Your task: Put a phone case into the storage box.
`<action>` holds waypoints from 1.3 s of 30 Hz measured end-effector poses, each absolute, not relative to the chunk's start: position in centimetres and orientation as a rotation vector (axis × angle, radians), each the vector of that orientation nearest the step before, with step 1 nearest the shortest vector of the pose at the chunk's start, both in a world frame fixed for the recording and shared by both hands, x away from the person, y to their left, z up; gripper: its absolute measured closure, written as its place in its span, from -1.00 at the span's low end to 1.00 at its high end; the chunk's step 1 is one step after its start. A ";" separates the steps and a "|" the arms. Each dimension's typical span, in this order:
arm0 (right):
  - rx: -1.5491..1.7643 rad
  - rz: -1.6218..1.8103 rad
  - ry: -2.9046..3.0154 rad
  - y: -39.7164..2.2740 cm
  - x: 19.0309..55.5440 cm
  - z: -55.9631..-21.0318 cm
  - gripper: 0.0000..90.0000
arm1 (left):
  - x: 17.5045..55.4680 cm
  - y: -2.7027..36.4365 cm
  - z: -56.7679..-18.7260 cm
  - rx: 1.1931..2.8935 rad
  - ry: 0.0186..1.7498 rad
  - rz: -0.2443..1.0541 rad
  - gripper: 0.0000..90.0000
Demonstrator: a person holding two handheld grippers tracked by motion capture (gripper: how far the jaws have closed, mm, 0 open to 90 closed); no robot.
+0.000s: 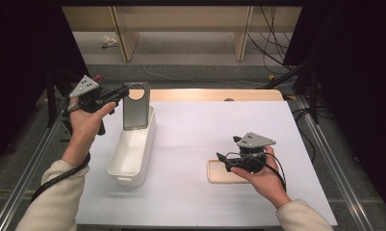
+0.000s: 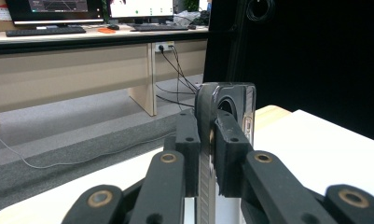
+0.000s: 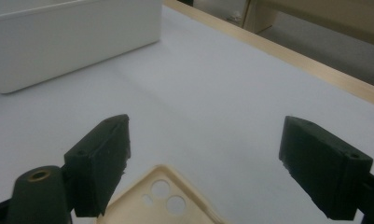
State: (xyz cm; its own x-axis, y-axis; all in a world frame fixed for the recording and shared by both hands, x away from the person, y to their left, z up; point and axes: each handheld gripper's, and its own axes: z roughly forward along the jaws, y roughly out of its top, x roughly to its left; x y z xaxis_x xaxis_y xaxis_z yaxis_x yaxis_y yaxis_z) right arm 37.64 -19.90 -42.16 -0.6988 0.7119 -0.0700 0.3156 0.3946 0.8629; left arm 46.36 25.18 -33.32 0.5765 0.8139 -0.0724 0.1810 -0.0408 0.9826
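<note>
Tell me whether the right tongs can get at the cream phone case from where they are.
Probably yes. The right tongs stand open just above the cream phone case, which lies flat on the white table with nothing between them.

The grey phone case (image 1: pixel 135 107) with a round camera opening stands upright over the far end of the white bin (image 1: pixel 133 154), clamped at its edge between the pads of the left claw (image 1: pixel 124 92). The cream phone case (image 1: pixel 219 172) lies flat on the white tabletop (image 1: pixel 190 139), well apart from it
</note>
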 end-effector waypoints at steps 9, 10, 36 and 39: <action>0.881 1.240 2.223 -19.9 37.6 -42.1 -0.61 | 47.1 25.2 -33.7 1.563 0.872 0.630 0.81; 0.881 1.241 2.223 -19.9 37.6 -42.1 -0.61 | 47.2 25.2 -33.7 1.561 0.875 0.630 0.81; 0.883 1.242 2.224 -20.0 37.7 -42.1 -0.61 | 49.1 25.6 -34.6 1.575 0.898 0.625 0.81; 0.884 1.242 2.225 -20.0 37.7 -42.2 -0.61 | 49.3 25.6 -34.7 1.580 0.899 0.624 0.81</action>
